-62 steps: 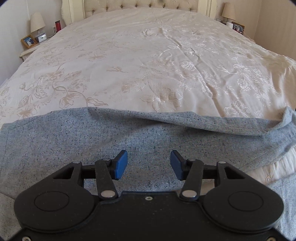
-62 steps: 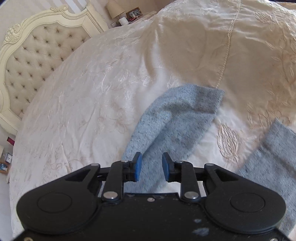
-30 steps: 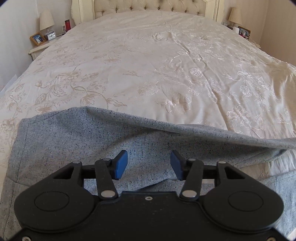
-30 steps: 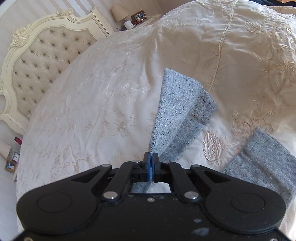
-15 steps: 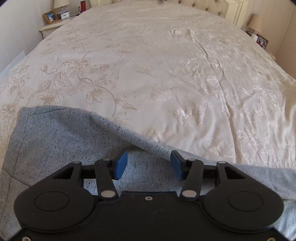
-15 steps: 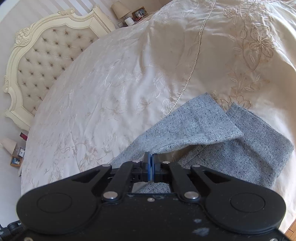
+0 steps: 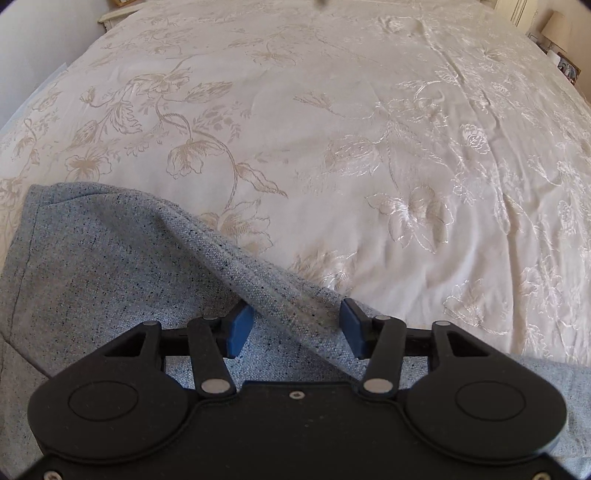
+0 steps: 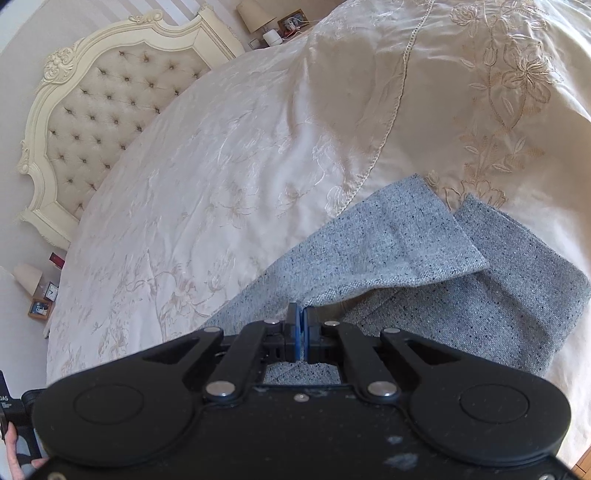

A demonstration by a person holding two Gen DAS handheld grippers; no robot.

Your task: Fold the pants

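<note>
Grey-blue speckled pants (image 7: pixel 110 280) lie at the near edge of the cream bedspread (image 7: pixel 332 129). A raised fold of the pants runs diagonally between the blue pads of my left gripper (image 7: pixel 295 326). Its jaws are closing, with daylight still showing beside each pad. In the right wrist view one pant leg (image 8: pixel 399 243) is folded over onto the other leg (image 8: pixel 517 280). My right gripper (image 8: pixel 300 332) is shut on the edge of that upper leg, and the cloth rises slightly from the pinch.
An embroidered bedspread covers the whole bed. A tufted cream headboard (image 8: pixel 110 103) stands at the far end. Bedside tables carry lamps (image 8: pixel 255 14) and small frames (image 8: pixel 38 308). A hand (image 8: pixel 14 454) shows at the lower left of the right wrist view.
The right gripper carried the pant leg across until it lay over the other leg. The left gripper moved along the pants to the raised fold and its jaws narrowed slightly.
</note>
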